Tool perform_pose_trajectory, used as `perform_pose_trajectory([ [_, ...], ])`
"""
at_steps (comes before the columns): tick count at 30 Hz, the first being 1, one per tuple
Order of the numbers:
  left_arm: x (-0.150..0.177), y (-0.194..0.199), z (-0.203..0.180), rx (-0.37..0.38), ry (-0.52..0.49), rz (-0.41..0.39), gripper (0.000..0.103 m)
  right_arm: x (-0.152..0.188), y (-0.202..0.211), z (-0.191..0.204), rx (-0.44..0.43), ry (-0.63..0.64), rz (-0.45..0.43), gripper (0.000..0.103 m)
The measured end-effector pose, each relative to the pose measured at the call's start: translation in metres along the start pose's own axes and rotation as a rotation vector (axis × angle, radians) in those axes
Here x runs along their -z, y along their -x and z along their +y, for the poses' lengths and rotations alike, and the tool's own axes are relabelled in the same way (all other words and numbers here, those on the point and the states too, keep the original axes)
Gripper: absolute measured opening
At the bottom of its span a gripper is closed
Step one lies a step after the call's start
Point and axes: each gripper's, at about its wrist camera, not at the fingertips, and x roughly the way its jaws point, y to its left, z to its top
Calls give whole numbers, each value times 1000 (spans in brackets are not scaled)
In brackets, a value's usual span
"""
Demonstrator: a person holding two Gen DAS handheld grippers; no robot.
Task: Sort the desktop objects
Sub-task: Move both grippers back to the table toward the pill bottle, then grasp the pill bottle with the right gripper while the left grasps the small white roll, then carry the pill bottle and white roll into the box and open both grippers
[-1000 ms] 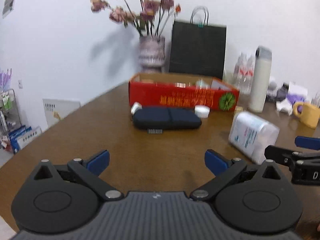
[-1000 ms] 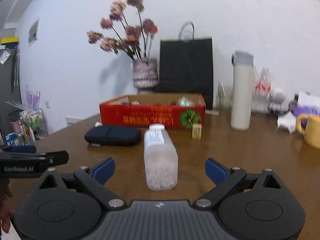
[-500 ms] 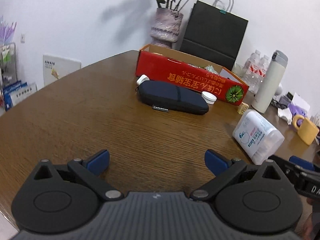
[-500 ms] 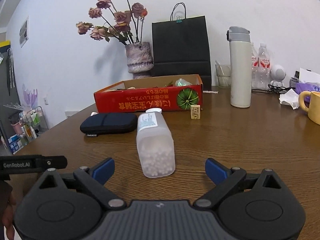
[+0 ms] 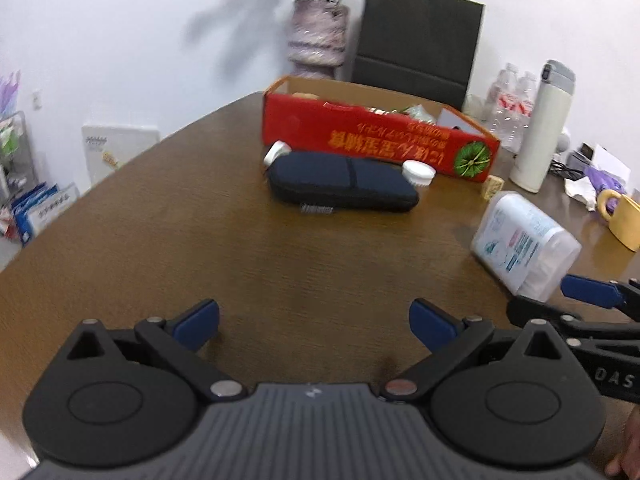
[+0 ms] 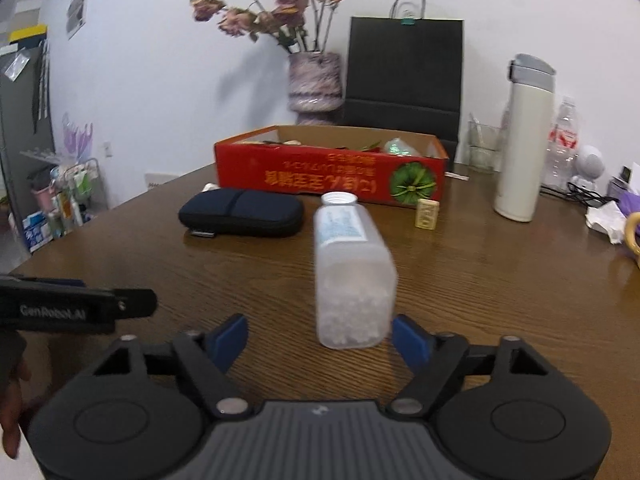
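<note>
The sorting is judged to be at an early-to-middle stage: several things are already seen inside the red cardboard box (image 6: 332,176) in the upper middle of the right wrist view, though its contents are too small to be named beyond a green wrapped item. Left outside on the wooden table (image 6: 500,280) are a dark zip case (image 6: 242,213) at centre left, a small tan block (image 6: 427,213) in front of the box, and a white jar (image 5: 419,172) seen in the left wrist view between case and box.

The plastic bottle (image 6: 352,272), lying on its side with white pellets gathered at its near end and its cap on, is found at the centre of the frame. The right gripper (image 6: 318,338) is placed at the bottle's base; its jaws have just been closing, yet a gap is still seen on the left side, so no grip is made. The left gripper (image 5: 314,322) is held wide apart over bare table, with nothing between its pads.
</note>
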Motion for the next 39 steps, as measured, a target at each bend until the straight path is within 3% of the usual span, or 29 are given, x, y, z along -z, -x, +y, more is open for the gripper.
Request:
perform_pose_trajectory([
  [2,-18,-2,3,-3,-14,-43,103,-8,-4,1,7,0,2,73],
  [5,-54,-18,12,-12,-20,-111,103,-20,-16,-5,7,-11,19,53],
  [6,-66,-27,15,-15,-21,-120,103,-24,-21,-7,3,-17,26,47],
  [8,-89,-51,22,18,-28,-99,101,-30,-30,-12,5,-36,32,46],
  [9,-100,-67,25,40,-33,-77,95,-33,-35,-13,8,-40,31,47],
  [12,-119,-108,33,11,-8,-5,74,-44,-47,-20,7,-36,41,70],
  [15,-128,-137,35,25,-32,11,71,-53,-55,-23,-45,-59,48,72],
  [16,-129,-143,34,46,-38,15,67,-56,-58,-20,-50,-67,50,77],
  [17,-130,-149,34,63,-42,23,60,-59,-61,-17,-52,-63,48,81],
  [19,-130,-161,34,72,-37,58,17,-61,-69,-3,-27,-31,54,91],
  [21,-129,-165,35,83,-28,68,13,-62,-79,10,-10,14,56,88],
  [22,-128,-163,35,79,-24,66,13,-63,-82,13,-4,25,59,81],
  [26,-133,-143,41,53,11,-6,13,-65,-84,19,40,47,46,81],
  [30,-142,-98,47,40,58,-106,12,-68,-68,9,31,-5,-3,81],
  [34,-128,-44,39,74,88,-181,12,-72,-40,2,42,-20,-75,81],
  [39,-112,6,19,139,74,-220,12,-86,-1,-10,53,-48,-159,81],
])
